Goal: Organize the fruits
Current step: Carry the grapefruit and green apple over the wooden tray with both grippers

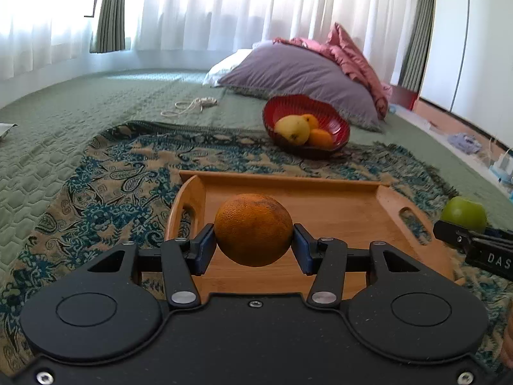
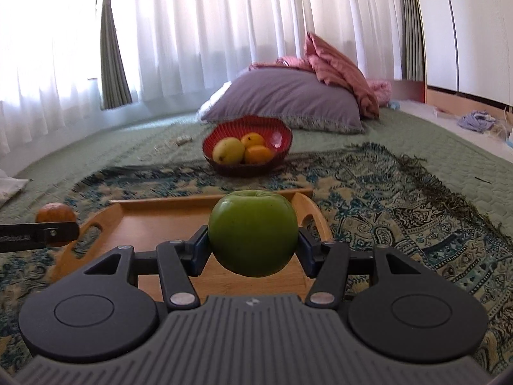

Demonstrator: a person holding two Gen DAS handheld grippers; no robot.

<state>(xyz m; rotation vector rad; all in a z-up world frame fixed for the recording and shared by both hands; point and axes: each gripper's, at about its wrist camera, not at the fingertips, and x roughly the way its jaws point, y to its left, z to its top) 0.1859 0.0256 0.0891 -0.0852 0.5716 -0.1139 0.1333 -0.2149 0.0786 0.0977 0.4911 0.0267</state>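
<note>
My left gripper (image 1: 254, 243) is shut on an orange (image 1: 253, 228), held above the wooden tray (image 1: 346, 205). My right gripper (image 2: 253, 243) is shut on a green apple (image 2: 252, 231), held above the right part of the same tray (image 2: 154, 224). In the left wrist view the apple (image 1: 463, 213) and a right finger (image 1: 461, 237) show at the right edge. In the right wrist view the orange (image 2: 56, 212) and a left finger (image 2: 48, 232) show at the left. Beyond the tray stands a red bowl (image 1: 288, 106) (image 2: 282, 138) holding a yellow mango (image 1: 292, 129) (image 2: 228, 150) and two small oranges (image 1: 319, 137) (image 2: 258, 154).
The tray lies on a patterned blue and tan cloth (image 1: 105, 199) (image 2: 400, 202) spread over a green quilt (image 1: 70, 118). A purple pillow (image 1: 298, 70) (image 2: 285, 99) with pink bedding lies behind the bowl. A cord (image 1: 192, 106) lies on the quilt; curtains hang at the back.
</note>
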